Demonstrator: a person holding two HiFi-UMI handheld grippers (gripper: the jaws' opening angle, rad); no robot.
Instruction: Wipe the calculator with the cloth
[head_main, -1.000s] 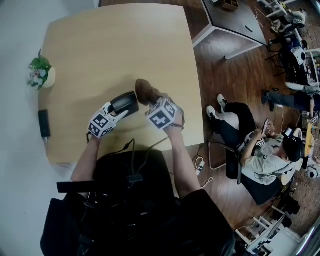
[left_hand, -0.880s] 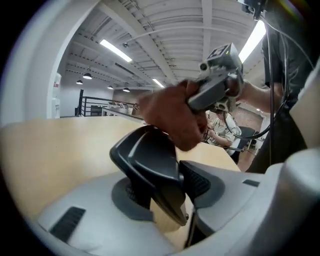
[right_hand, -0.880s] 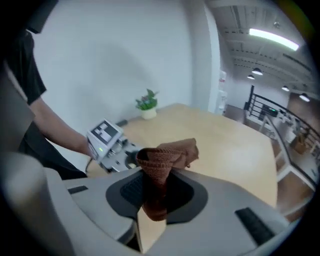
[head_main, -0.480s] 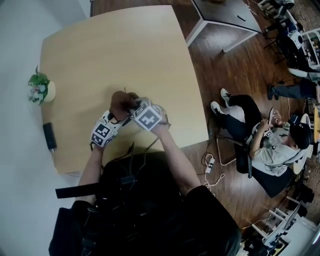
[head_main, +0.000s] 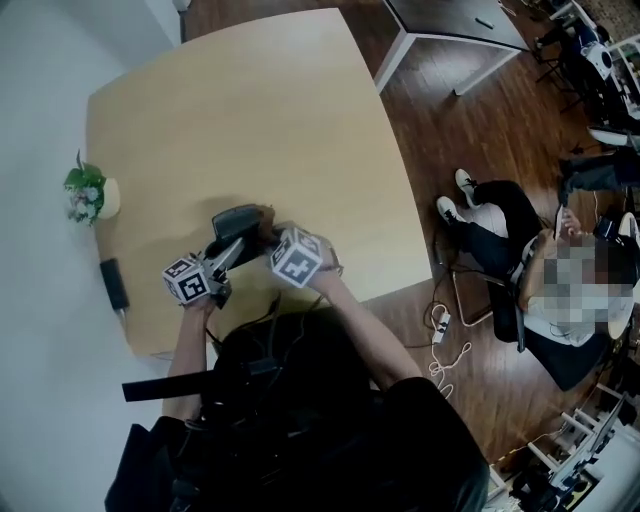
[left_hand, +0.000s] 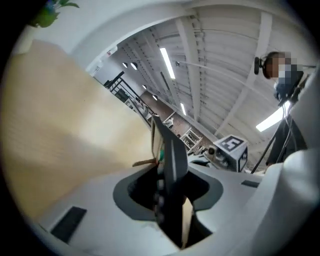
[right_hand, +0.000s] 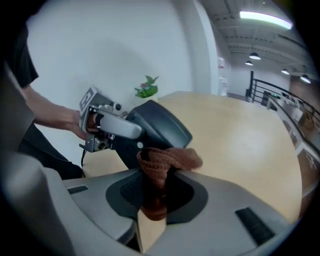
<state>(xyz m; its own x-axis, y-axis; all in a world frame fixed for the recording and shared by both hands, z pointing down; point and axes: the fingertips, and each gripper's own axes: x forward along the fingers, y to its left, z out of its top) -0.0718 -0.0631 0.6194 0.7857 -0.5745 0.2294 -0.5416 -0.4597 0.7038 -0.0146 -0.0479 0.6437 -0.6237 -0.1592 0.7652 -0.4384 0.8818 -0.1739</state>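
One calculator (head_main: 236, 222), one cloth (right_hand: 169, 159), two hand-held grippers (head_main: 228, 250) (head_main: 268, 240), seemingly one plant (head_main: 84, 189).

This looks like an open office or lab: a pale wooden surface (head_main: 250, 110), dark plank floor (head_main: 470, 150), a second table (head_main: 450, 15), a seated person (head_main: 545, 275) and ceiling strip lights (left_hand: 167, 62).

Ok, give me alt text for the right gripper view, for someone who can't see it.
A brown cloth is clamped in the right claw, its loose end at the lower edge of a dark calculator. The left claw, its jaws having just closed further, holds the calculator tilted over a light wooden table. A small plant stands behind by a white wall.
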